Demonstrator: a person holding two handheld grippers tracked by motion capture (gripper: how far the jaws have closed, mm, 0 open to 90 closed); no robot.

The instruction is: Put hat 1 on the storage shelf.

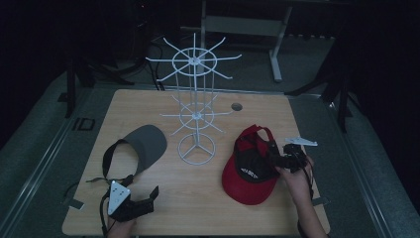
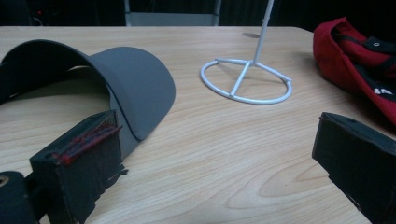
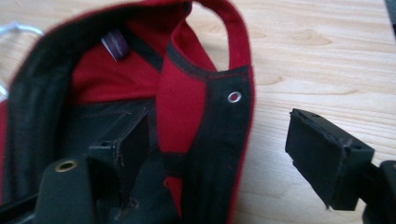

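High view: wooden table (image 1: 208,203), dark room.

Overhead looks down — gripper cameras skim table (image 1: 208,198).

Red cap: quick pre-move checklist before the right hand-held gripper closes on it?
1. Right hand-held gripper open: ok, jaws spread wide.
2. Jaws straddle the rim of the red cap: ok, one jaw sits inside the cap, the other outside over the table.
3. Rim seated deep between the jaws: cannot tell, contact with the pads is not clear.
4. Wire rack upright with free hooks: ok, nothing hangs on it.
5. Left hand-held gripper out of the way: ok, open, low by the near edge, apart from the grey visor.
6. Grey visor clear of the cap's path: ok, it lies left of the rack base.
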